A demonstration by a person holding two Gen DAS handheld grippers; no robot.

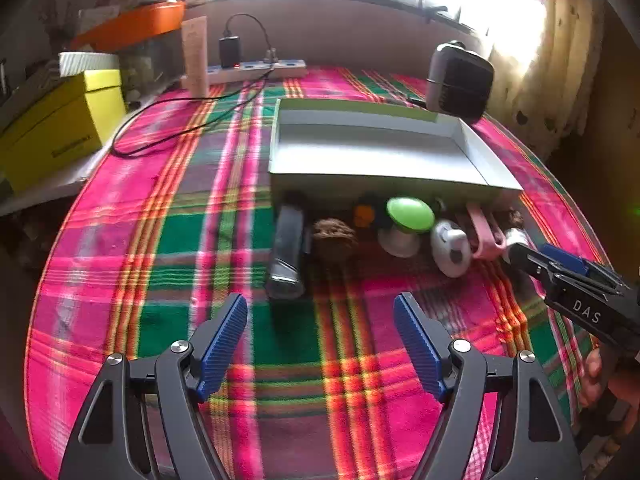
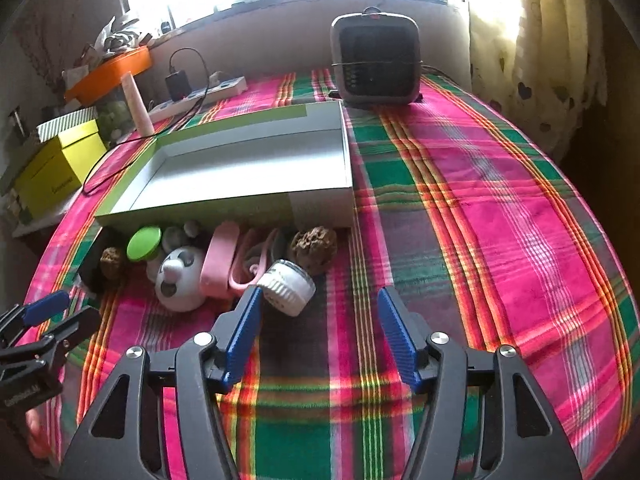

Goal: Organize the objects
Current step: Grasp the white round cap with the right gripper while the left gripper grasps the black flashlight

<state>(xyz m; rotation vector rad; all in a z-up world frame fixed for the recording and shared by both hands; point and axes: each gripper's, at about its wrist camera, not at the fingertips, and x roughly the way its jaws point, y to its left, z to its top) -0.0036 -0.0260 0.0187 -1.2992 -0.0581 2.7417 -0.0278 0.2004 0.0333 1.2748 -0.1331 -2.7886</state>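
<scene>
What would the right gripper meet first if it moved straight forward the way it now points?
Probably the small white-capped jar lying just ahead of the open right gripper, near its left finger; depth is unclear.

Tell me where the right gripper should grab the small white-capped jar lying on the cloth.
Grip the small jar across its glass body, probably just behind the ribbed white cap. It lies on its side, cap toward the right gripper, whose fingers are open. Come in low from the front, shifting left; the pink strap crowds its left side.

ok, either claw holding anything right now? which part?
Nothing held. Left claw is open over bare cloth. Right claw is open too, its left finger near the small jar but not closed on it.
</scene>
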